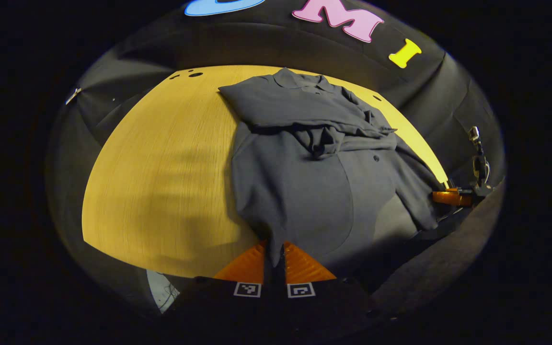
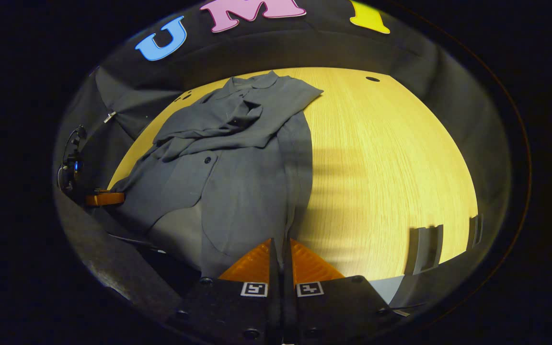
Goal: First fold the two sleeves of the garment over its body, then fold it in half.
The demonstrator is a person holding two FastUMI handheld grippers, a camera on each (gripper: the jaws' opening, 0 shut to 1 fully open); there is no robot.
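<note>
Wooden worktop (image 1: 161,167) bears the garment (image 1: 304,182); both claws, left claw (image 1: 274,261) and right claw (image 2: 281,261), pinch hem corners, and uneven lifting could spill the folded sleeves (image 1: 333,129)

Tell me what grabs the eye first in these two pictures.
A dark grey shirt lies spread on the yellow wooden table, both sleeves folded across its chest below the collar. At its near hem, the left gripper and the right gripper each pinch a bottom corner.

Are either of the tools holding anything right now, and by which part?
Both are. The left tool pinches the grey shirt at one corner of its bottom hem; the right tool pinches the opposite hem corner. Both sleeves already lie across the body.
</note>
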